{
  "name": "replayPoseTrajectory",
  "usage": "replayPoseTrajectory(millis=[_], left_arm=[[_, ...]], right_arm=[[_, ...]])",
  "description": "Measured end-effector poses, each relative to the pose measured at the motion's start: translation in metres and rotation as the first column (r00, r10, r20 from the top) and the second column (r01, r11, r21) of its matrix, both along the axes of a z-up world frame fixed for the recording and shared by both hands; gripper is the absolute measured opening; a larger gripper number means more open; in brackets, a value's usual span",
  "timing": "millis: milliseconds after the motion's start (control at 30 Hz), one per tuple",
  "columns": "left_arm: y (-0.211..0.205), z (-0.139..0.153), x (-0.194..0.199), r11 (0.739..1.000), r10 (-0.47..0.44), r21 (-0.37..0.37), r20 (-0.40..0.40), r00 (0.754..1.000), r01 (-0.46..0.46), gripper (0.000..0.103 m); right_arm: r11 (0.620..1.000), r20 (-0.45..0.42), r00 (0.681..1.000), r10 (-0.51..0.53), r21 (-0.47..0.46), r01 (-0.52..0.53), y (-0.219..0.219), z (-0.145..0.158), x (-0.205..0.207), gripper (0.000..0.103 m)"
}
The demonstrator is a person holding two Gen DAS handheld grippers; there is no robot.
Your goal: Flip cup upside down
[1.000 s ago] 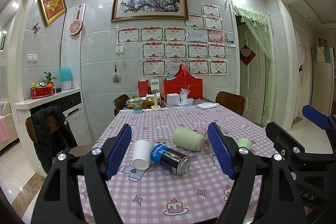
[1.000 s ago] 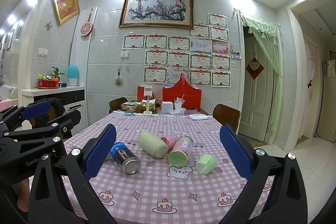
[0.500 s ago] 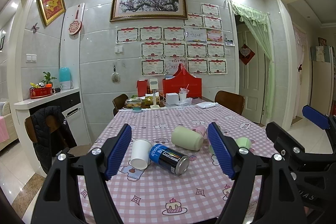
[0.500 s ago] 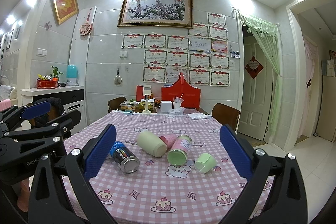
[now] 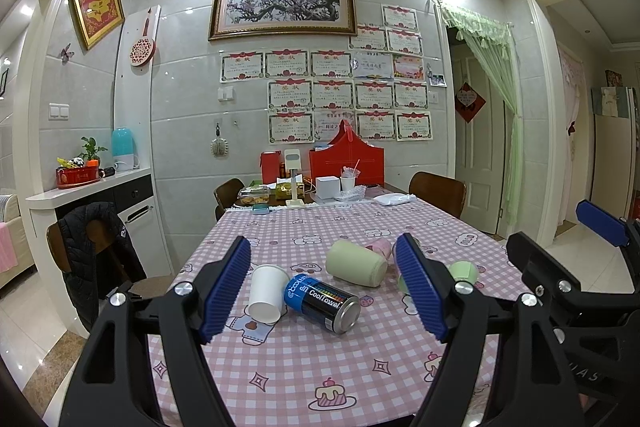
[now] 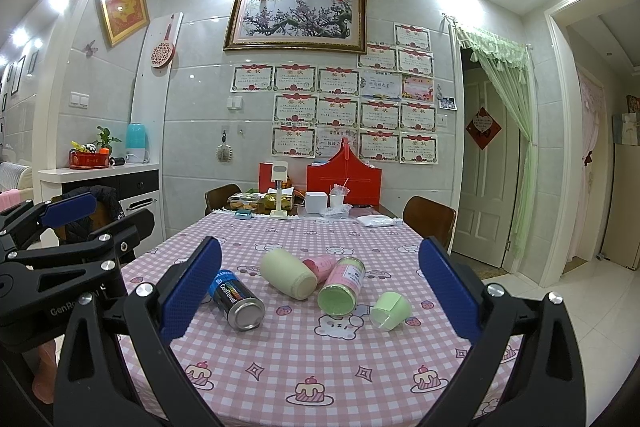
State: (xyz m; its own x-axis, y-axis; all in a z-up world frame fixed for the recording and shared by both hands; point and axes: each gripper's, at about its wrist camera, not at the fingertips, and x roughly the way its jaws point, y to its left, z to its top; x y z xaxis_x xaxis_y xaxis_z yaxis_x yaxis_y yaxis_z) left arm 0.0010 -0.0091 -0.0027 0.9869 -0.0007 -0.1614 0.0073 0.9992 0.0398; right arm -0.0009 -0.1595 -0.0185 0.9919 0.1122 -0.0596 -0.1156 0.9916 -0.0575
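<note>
Several cups and cans lie on their sides on a pink checked tablecloth [image 5: 320, 367]. A white paper cup [image 5: 266, 293] lies at the left, mouth toward me, next to a blue CoolTowel can [image 5: 322, 303]. A pale green tumbler [image 5: 356, 269] lies behind them, also in the right wrist view [image 6: 288, 275]. A small green cup [image 6: 390, 310] lies at the right, beside a pink-labelled can [image 6: 342, 291] and a pink cup [image 6: 320, 265]. My left gripper [image 5: 324, 291] is open and empty, short of the white cup. My right gripper [image 6: 320, 291] is open and empty, short of the cans.
The far end of the table holds a red box [image 5: 346, 163], a white box [image 5: 327, 187], food containers [image 5: 254, 195] and a stand [image 5: 294, 183]. Wooden chairs [image 5: 438, 193] stand around it; one at the left carries a black jacket [image 5: 94, 247]. A counter [image 5: 88, 187] runs along the left wall.
Both views have shifted very slightly; the objects on the table lie as before. Both grippers stay open.
</note>
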Motion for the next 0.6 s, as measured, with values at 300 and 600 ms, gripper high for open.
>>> replayPoseTrajectory(millis=[300, 600], left_arm=[[0.0, 0.0, 0.0, 1.0, 0.0, 0.001, -0.001, 1.0, 0.0, 0.074], [-0.003, -0.004, 0.011, 1.0, -0.003, 0.003, -0.011, 1.0, 0.003, 0.074]], right_arm=[[1.0, -0.001, 1.0, 0.0, 0.0, 0.0, 0.0, -0.001, 0.001, 0.095], [1.0, -0.005, 1.0, 0.0, 0.001, 0.0, 0.0, 0.0, -0.002, 0.095]])
